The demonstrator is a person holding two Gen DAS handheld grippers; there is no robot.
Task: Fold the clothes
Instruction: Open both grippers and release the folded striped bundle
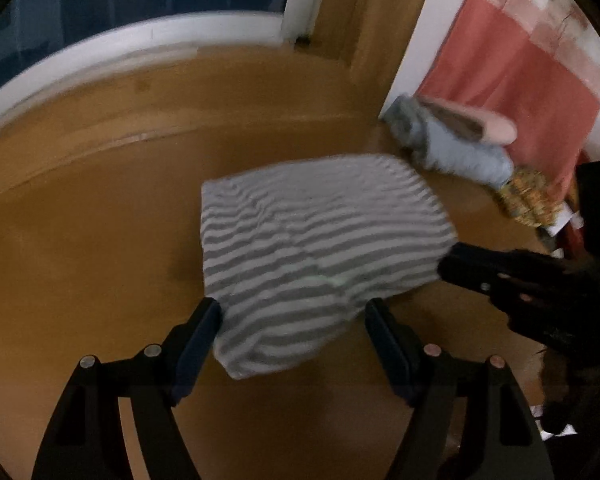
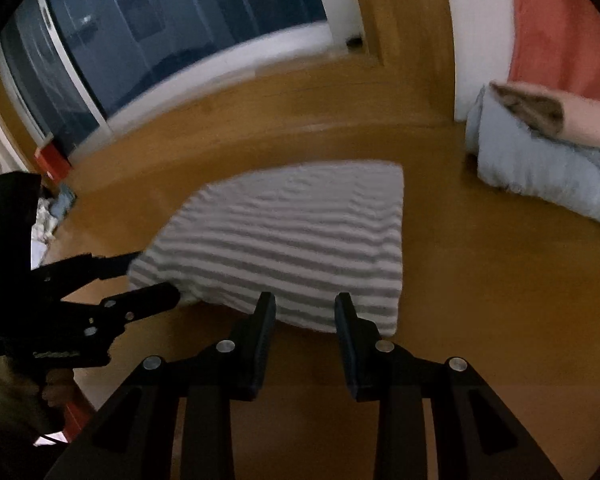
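one striped garment [image 1: 320,240], two tools [image 1: 292,320] [image 2: 305,304]

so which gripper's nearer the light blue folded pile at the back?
Right. The right gripper is at the striped garment's near edge, on the side toward the blue pile. The left gripper is at the garment's opposite corner, farther from the pile.

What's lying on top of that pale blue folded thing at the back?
A pinkish folded piece lies on the pale blue folded cloth, with a grey-brown corner showing at its end. Whatever is beneath the blue cloth besides the wooden surface is covered.
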